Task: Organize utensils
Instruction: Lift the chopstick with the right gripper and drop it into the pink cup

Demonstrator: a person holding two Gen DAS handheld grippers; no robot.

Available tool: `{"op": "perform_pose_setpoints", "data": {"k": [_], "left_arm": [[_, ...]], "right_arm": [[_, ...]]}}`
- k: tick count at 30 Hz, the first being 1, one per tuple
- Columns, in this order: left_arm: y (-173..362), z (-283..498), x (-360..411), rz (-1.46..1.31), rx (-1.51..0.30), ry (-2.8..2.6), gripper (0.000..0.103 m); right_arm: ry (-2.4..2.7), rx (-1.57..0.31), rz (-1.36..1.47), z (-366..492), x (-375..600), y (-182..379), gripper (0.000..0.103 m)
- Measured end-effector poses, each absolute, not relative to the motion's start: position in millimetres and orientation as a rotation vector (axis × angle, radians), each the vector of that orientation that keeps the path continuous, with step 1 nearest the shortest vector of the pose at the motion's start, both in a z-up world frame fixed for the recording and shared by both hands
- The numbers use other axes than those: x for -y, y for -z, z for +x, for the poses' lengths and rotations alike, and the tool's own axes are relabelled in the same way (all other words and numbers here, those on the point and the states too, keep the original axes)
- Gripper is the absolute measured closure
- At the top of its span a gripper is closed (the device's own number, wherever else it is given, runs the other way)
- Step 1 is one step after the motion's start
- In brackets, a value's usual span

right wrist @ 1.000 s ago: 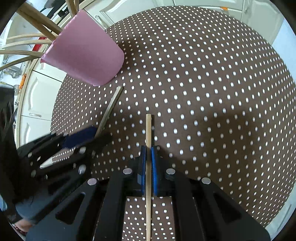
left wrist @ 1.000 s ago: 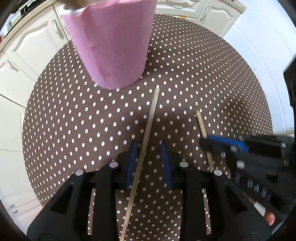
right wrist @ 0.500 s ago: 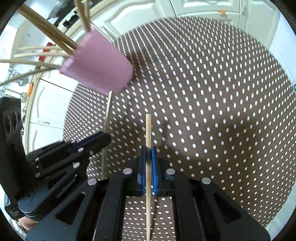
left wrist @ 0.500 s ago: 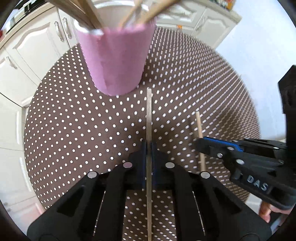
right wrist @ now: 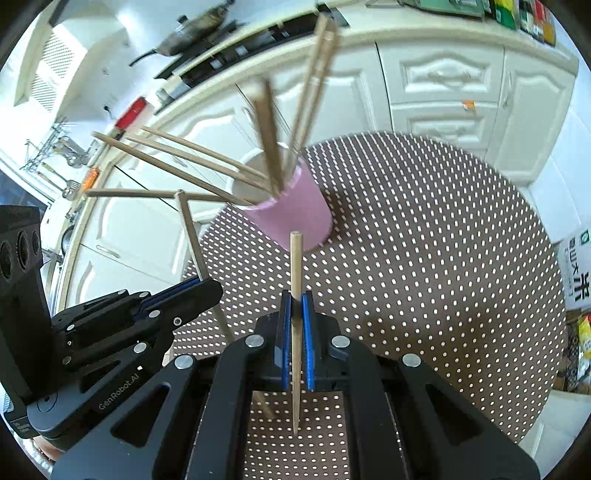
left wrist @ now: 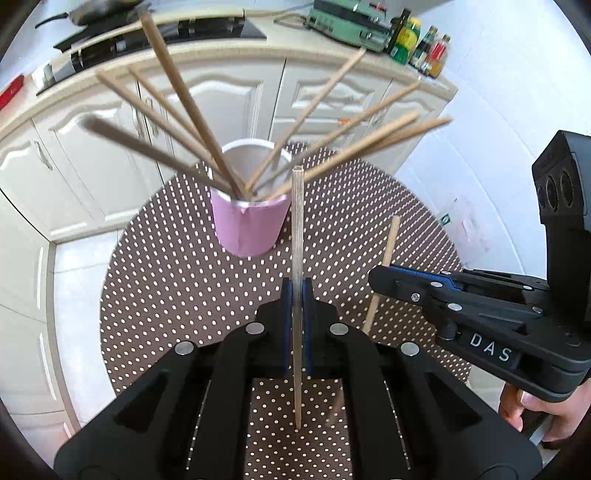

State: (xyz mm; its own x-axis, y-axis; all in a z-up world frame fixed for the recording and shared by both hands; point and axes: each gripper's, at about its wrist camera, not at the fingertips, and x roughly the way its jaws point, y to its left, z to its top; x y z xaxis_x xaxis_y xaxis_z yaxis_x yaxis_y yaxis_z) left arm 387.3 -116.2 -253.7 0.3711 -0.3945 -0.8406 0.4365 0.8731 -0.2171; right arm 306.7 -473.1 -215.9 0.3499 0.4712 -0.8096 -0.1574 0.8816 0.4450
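A pink cup [left wrist: 251,225] stands on the round brown polka-dot table [left wrist: 166,288], holding several wooden chopsticks fanned outward; it also shows in the right wrist view [right wrist: 299,218]. My left gripper [left wrist: 296,288] is shut on a flat wooden chopstick [left wrist: 297,229], held above the table and pointing toward the cup. My right gripper [right wrist: 295,299] is shut on a round wooden chopstick [right wrist: 295,266], also raised and pointing at the cup. Each gripper shows in the other's view, the right one [left wrist: 380,277] beside the left, the left one [right wrist: 207,291] beside the right.
White kitchen cabinets [left wrist: 221,92] and a countertop with a hob [left wrist: 155,33] and bottles [left wrist: 424,44] lie behind the table. Bags [right wrist: 576,273] stand at the right beyond the table's edge. The table top [right wrist: 424,258] right of the cup is bare.
The left gripper shut on its chopstick. Both grippers lifted their chopsticks off the table and tilted up, so the cup's open top and the kitchen came into view.
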Motion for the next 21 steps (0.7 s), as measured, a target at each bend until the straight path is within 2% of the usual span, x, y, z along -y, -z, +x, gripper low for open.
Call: {"op": "perform_pose_setpoints", "data": {"k": [6, 12, 21], "left_arm": [[236, 377, 122, 0.056, -0.975, 0.537, 0.098], [180, 370, 129, 0.056, -0.877, 0.534, 0.098], [132, 370, 135, 0.055, -0.764, 0.533, 0.098]], "right_arm": [[-0.446, -1.068, 0.274, 295, 470, 180, 0.098], [-0.470, -0.983, 0.231, 296, 470, 144, 0.098], [-0.486, -0.859, 0.189, 303, 476, 97, 0.098]]}}
